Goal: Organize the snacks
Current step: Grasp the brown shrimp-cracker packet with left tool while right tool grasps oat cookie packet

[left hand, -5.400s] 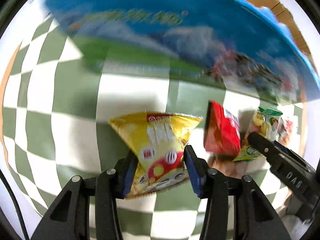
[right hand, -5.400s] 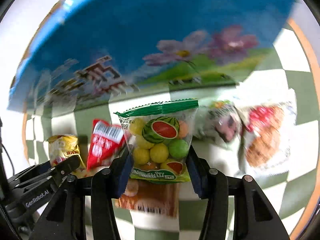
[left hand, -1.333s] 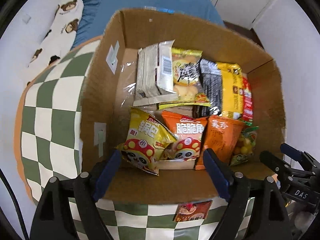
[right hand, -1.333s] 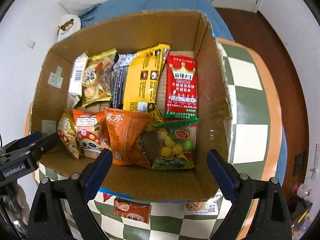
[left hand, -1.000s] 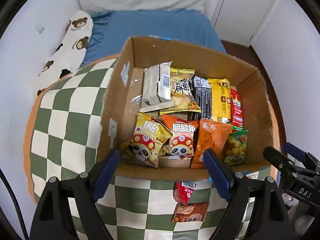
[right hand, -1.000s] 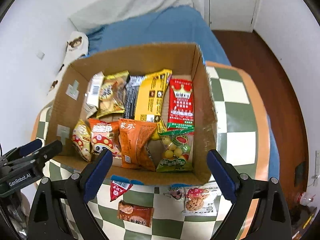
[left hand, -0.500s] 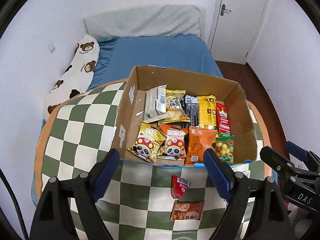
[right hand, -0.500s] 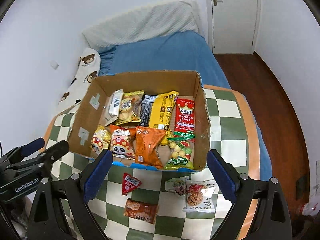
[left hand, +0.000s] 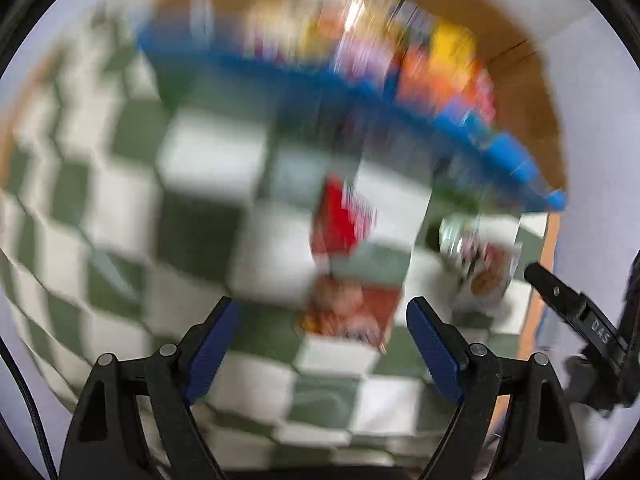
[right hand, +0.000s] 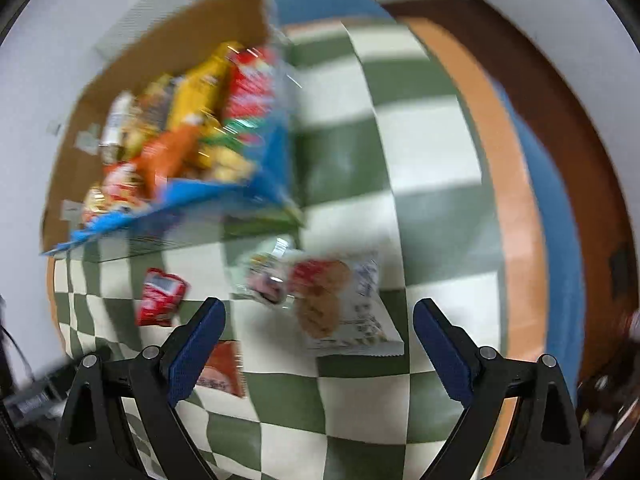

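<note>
Left gripper (left hand: 322, 336) & right gripper (right hand: 320, 334) both aimed steeply down, jaws spread wide w/ nothing between the pads, right one's tip visible at the left view's edge.

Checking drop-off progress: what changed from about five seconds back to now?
Both grippers let go: the yellow mushroom packet and the fruit-candy bag went into the box. The left gripper and right gripper, open and empty, have dropped back toward the leftovers. The red packet, orange packet and cookie packet stay on the checkered cloth.
</note>
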Demonstrator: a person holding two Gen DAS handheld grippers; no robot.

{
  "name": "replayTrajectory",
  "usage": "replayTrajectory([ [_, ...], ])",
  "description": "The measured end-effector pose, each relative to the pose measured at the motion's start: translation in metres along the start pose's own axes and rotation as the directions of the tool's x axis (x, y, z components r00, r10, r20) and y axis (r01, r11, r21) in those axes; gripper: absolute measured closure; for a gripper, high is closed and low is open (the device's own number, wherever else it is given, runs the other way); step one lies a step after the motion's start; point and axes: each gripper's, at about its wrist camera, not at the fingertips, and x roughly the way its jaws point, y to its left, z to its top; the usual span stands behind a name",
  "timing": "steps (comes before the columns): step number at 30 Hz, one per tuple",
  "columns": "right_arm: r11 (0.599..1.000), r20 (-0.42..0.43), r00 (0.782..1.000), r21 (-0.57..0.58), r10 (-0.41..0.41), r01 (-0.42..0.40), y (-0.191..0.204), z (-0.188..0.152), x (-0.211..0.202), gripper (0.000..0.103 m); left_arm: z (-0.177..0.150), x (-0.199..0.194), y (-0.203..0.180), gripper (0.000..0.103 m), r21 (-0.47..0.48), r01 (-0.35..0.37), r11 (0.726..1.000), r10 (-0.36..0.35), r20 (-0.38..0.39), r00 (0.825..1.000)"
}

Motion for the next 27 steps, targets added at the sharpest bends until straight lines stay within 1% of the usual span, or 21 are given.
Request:
replayTrajectory([
  [1, 1.000, -0.019, 1.000, 0.014, 0.003, -0.003, -0.006, 0.000, 0.010, 0.006, -0.002, 0.021, 0.006, 0.017, -0.069, 0.063, 0.996, -0.068, -0.078, 0.995],
  [3, 0.999, -0.044, 0.999, 0.034, 0.021, -0.020, -0.014, -0.001, 0.026, 0.006, -0.005, 0.047, 0.014, 0.018, -0.186, 0.129, 0.974, -0.160, -0.161, 0.974],
  [4, 0.999, -0.052, 0.998, 0.038, 0.026, -0.024, -0.016, 0.000, 0.031, 0.006, -0.006, 0.064, 0.018, 0.019, -0.272, 0.175, 0.946, -0.233, -0.196, 0.953],
  [5, 0.999, -0.057, 0.998, 0.041, 0.034, -0.032, -0.017, -0.001, 0.036, 0.006, -0.007, 0.075, 0.021, 0.019, -0.329, 0.197, 0.924, -0.274, -0.208, 0.939],
  [8, 0.999, -0.056, 0.998, 0.027, 0.021, -0.020, -0.018, 0.000, 0.047, 0.007, -0.005, 0.097, 0.025, 0.019, -0.470, 0.229, 0.853, -0.357, -0.205, 0.911],
  [9, 1.000, -0.059, 0.998, 0.016, 0.014, -0.013, -0.017, 0.000, 0.052, 0.011, -0.004, 0.104, 0.026, 0.019, -0.508, 0.238, 0.828, -0.382, -0.200, 0.902],
  [10, 1.000, -0.061, 0.998, 0.011, 0.007, -0.007, -0.015, 0.000, 0.054, 0.022, -0.003, 0.110, 0.027, 0.019, -0.545, 0.237, 0.804, -0.397, -0.196, 0.897],
  [11, 1.000, -0.066, 0.998, 0.000, 0.001, -0.001, -0.015, 0.000, 0.058, 0.031, -0.003, 0.114, 0.028, 0.024, -0.569, 0.237, 0.788, -0.403, -0.186, 0.896],
  [12, 1.000, -0.070, 0.998, -0.011, -0.003, 0.003, -0.013, -0.001, 0.061, 0.039, -0.001, 0.117, 0.027, 0.029, -0.570, 0.231, 0.788, -0.397, -0.184, 0.899],
  [13, 1.000, -0.066, 0.998, -0.029, -0.013, 0.011, -0.011, -0.003, 0.060, 0.039, -0.002, 0.117, 0.024, 0.043, -0.552, 0.210, 0.807, -0.366, -0.189, 0.911],
  [14, 0.999, -0.063, 0.998, -0.045, -0.019, 0.016, -0.009, -0.006, 0.059, 0.040, -0.001, 0.116, 0.019, 0.048, -0.510, 0.188, 0.839, -0.324, -0.191, 0.927],
  [16, 0.997, -0.076, 0.996, -0.072, -0.034, 0.029, -0.006, -0.012, 0.059, 0.041, -0.001, 0.114, 0.011, 0.051, -0.425, 0.173, 0.888, -0.278, -0.198, 0.940],
  [17, 0.997, -0.087, 0.996, -0.078, -0.032, 0.025, -0.006, -0.017, 0.058, 0.041, 0.000, 0.111, 0.005, 0.051, -0.360, 0.154, 0.920, -0.238, -0.203, 0.950],
  [18, 0.996, -0.103, 0.994, -0.088, -0.031, 0.022, -0.005, -0.023, 0.058, 0.041, 0.001, 0.109, 0.001, 0.051, -0.311, 0.137, 0.941, -0.207, -0.207, 0.956],
  [19, 0.996, -0.115, 0.993, -0.093, -0.030, 0.019, -0.005, -0.027, 0.058, 0.041, 0.001, 0.104, -0.008, 0.052, -0.203, 0.092, 0.975, -0.134, -0.206, 0.969],
  [20, 0.995, -0.137, 0.990, -0.098, -0.022, 0.008, -0.006, -0.035, 0.059, 0.041, 0.000, 0.101, -0.015, 0.052, -0.123, 0.058, 0.991, -0.082, -0.200, 0.976],
  [21, 0.995, -0.157, 0.987, -0.105, -0.018, 0.001, -0.006, -0.042, 0.061, 0.041, -0.001, 0.098, -0.022, 0.052, -0.038, 0.014, 0.999, -0.021, -0.190, 0.982],
  [22, 0.994, -0.174, 0.985, -0.111, -0.015, -0.004, -0.006, -0.048, 0.062, 0.041, -0.003, 0.095, -0.030, 0.052, 0.072, -0.041, 0.997, 0.052, -0.173, 0.984],
  [24, 0.992, -0.207, 0.978, -0.126, -0.011, -0.016, -0.004, -0.062, 0.066, 0.041, -0.008, 0.092, -0.041, 0.052, 0.225, -0.122, 0.967, 0.155, -0.133, 0.979],
  [26, 0.990, -0.228, 0.974, -0.138, -0.008, -0.025, -0.001, -0.073, 0.069, 0.041, -0.013, 0.092, -0.048, 0.052, 0.322, -0.180, 0.930, 0.222, -0.098, 0.970],
  [27, 0.990, -0.235, 0.972, -0.141, -0.005, -0.029, 0.001, -0.079, 0.070, 0.041, -0.015, 0.093, -0.051, 0.052, 0.358, -0.197, 0.913, 0.241, -0.082, 0.967],
])
